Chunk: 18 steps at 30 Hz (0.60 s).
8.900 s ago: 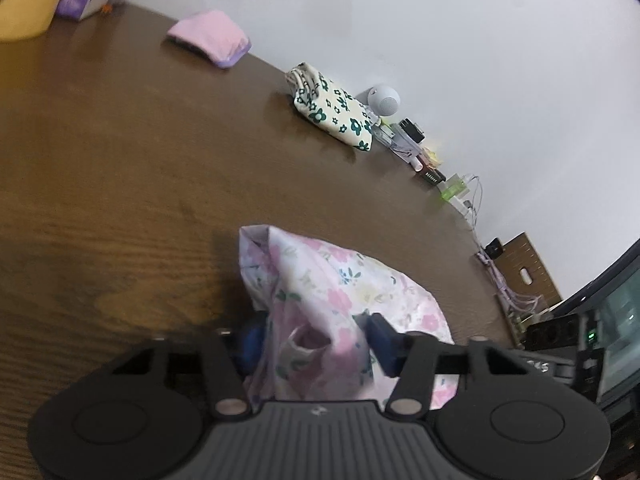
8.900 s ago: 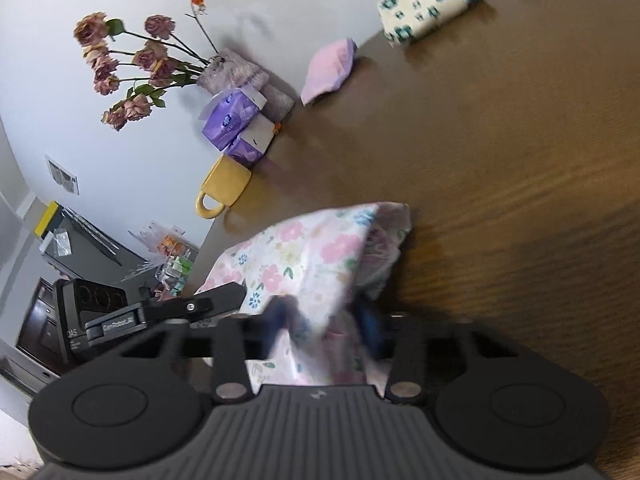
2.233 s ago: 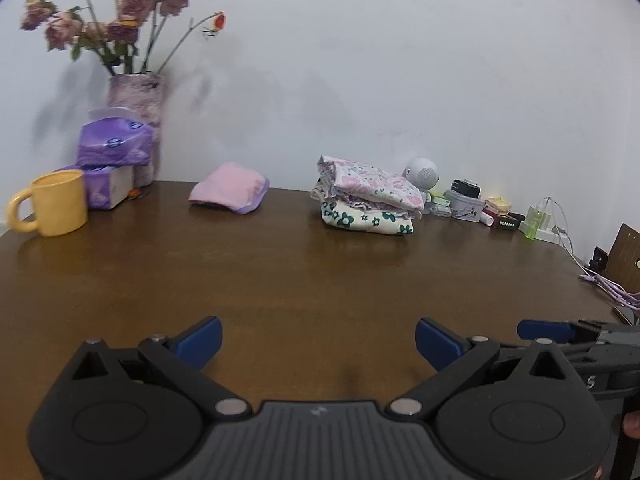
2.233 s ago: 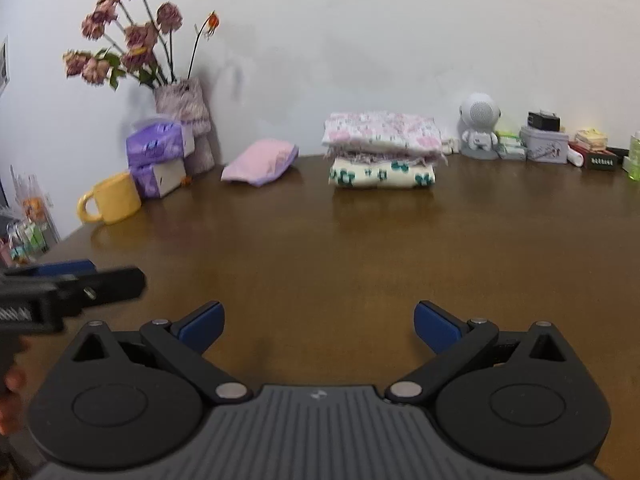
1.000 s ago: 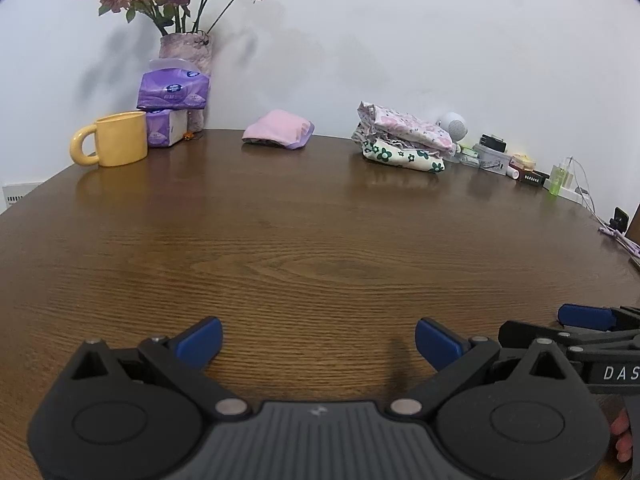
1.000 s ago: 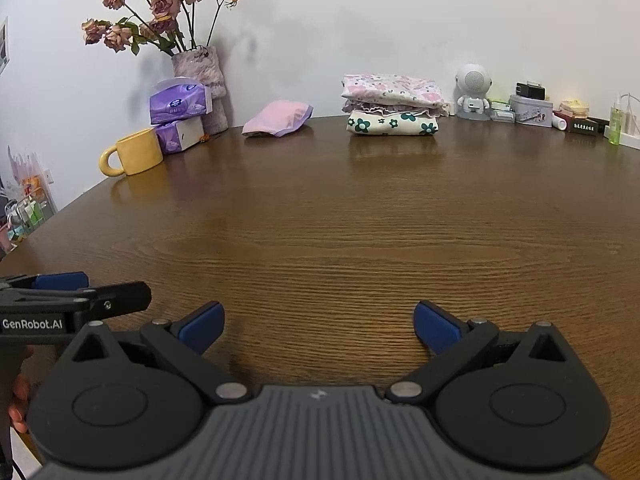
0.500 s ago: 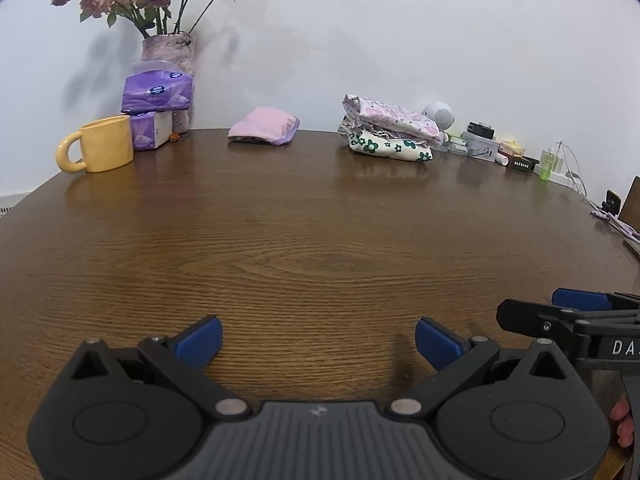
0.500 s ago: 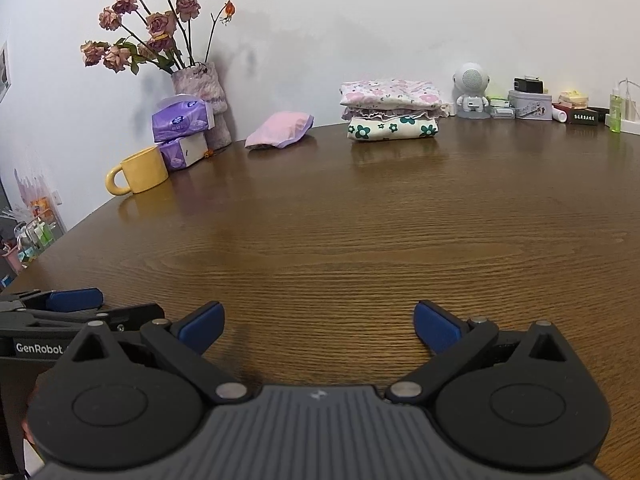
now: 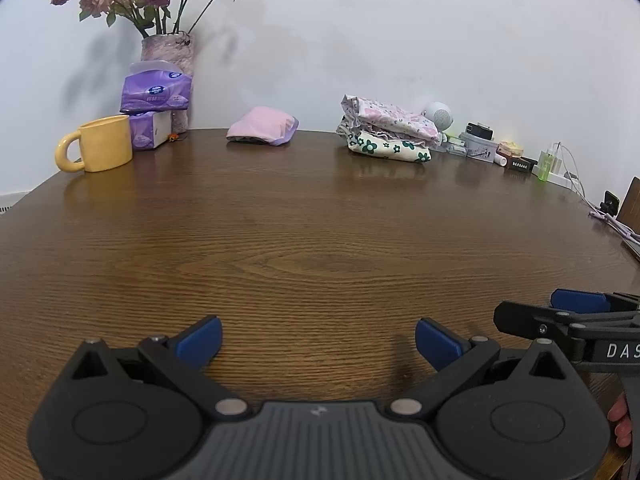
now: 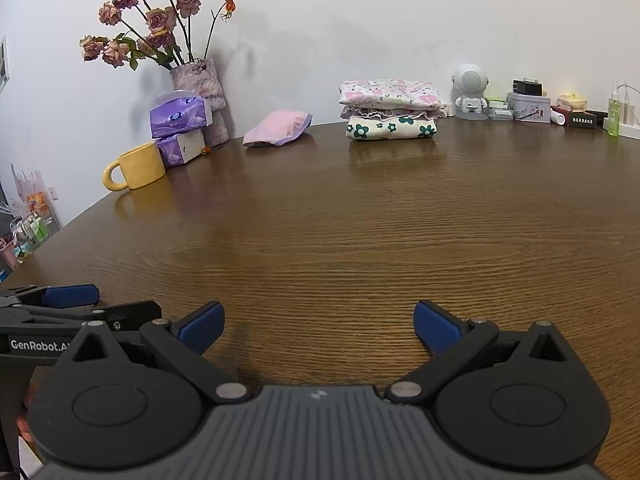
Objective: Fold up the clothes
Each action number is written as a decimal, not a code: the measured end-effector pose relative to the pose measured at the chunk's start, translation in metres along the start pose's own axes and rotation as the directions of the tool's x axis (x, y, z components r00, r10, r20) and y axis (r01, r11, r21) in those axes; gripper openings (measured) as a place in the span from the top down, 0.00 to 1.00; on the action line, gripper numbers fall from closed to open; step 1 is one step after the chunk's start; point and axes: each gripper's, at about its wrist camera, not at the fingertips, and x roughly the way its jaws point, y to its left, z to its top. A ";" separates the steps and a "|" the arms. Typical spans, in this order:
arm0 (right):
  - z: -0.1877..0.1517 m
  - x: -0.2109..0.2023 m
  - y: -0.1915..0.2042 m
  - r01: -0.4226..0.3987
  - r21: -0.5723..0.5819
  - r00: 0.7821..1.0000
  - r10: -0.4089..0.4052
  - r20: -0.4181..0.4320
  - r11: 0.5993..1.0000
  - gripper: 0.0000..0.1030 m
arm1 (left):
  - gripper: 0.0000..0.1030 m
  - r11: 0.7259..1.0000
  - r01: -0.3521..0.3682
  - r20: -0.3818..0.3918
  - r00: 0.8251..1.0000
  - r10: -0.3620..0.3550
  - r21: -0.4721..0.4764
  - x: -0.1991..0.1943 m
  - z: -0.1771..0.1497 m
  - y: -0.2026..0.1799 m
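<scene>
At the far edge of the surface (image 10: 360,240), against the wall, two folded garments are sitting in a stack (image 10: 390,110): a pink floral piece (image 9: 394,118) on top of a white one with green flowers (image 9: 390,151). A loose pink bundle (image 10: 278,128) is lying just to their left, apart from the stack, and it looks like the next piece to fold (it could be a pouch rather than clothing; I cannot tell). Further left, a yellow mug (image 9: 98,149), tissue packs (image 10: 180,116) and a vase of dried roses (image 10: 198,92) are crowding the corner.

Both tools are hovering low over the near edge, well apart from the clothes. The left hand-held gripper (image 9: 318,342) is standing wide and empty, and so is the right hand-held gripper (image 10: 318,326).

To do the next step well, I would be dragging the bundle into the bare middle before spreading it, keeping clear of the mug and leaving the stack undisturbed.
</scene>
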 end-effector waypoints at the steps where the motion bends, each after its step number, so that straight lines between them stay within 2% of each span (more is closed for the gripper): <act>1: 0.000 0.000 0.000 0.000 0.000 1.000 0.000 0.000 1.000 0.00 | 0.00 1.000 0.000 0.000 1.000 0.000 0.000 0.000 0.000 0.000; 18: 0.001 -0.001 0.000 0.001 0.001 1.000 -0.001 0.001 1.000 0.00 | 0.00 1.000 0.002 0.001 1.000 -0.002 -0.002 0.000 0.000 0.000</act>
